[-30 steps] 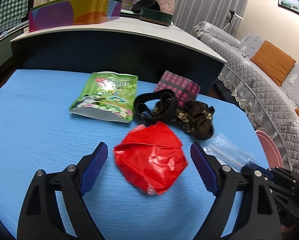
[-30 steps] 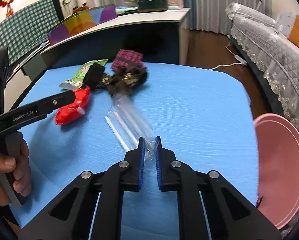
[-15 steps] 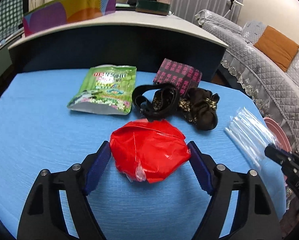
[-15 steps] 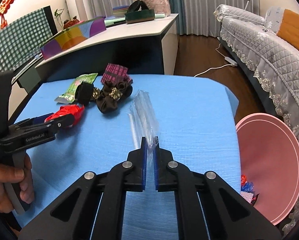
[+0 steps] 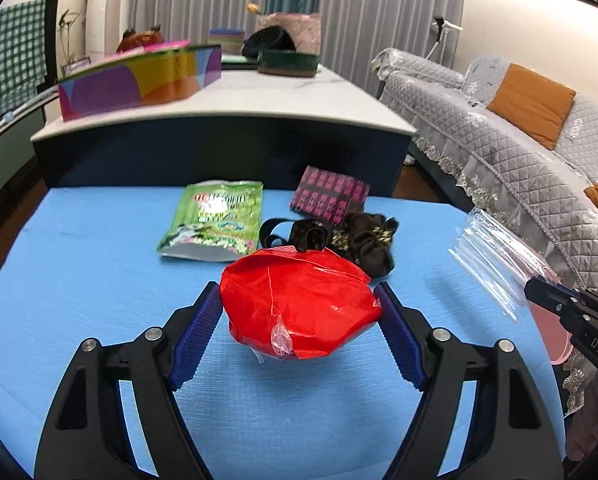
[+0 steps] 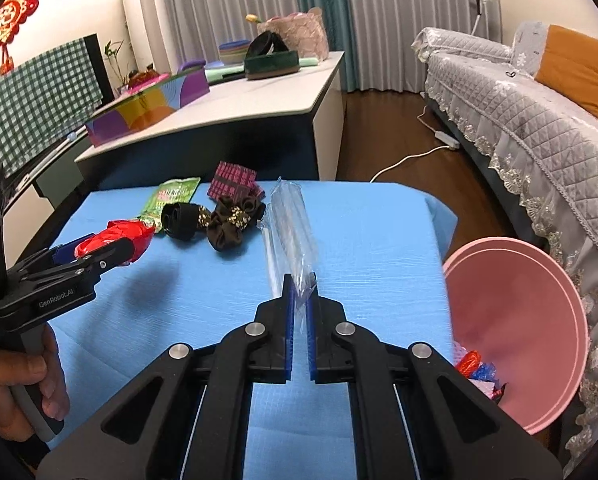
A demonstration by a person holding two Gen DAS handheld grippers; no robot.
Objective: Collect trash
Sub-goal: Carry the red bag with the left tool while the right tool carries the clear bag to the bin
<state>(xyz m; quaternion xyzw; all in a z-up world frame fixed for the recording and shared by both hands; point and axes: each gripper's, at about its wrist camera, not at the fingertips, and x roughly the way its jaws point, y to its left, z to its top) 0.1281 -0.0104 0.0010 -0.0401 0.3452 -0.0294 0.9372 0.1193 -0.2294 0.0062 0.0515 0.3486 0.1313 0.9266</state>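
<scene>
My left gripper (image 5: 299,312) is shut on a crumpled red plastic wrapper (image 5: 299,304) and holds it just above the blue table (image 5: 79,264); it also shows in the right wrist view (image 6: 119,236). My right gripper (image 6: 300,292) is shut on a clear plastic bag (image 6: 291,224) with white straws inside, lifted off the table; the bag also shows in the left wrist view (image 5: 495,256). A pink bin (image 6: 519,320) stands at the table's right edge with some wrappers in it.
A green snack packet (image 5: 215,216), a pink-patterned black pouch (image 5: 331,196) and dark brown scrunchies (image 5: 363,240) lie on the far part of the table. A white desk (image 5: 235,100) stands behind, a grey sofa (image 5: 519,152) to the right.
My left gripper has closed on the red wrapper and lifted it. My right gripper has raised the clear bag off the table and moved towards the pink bin.
</scene>
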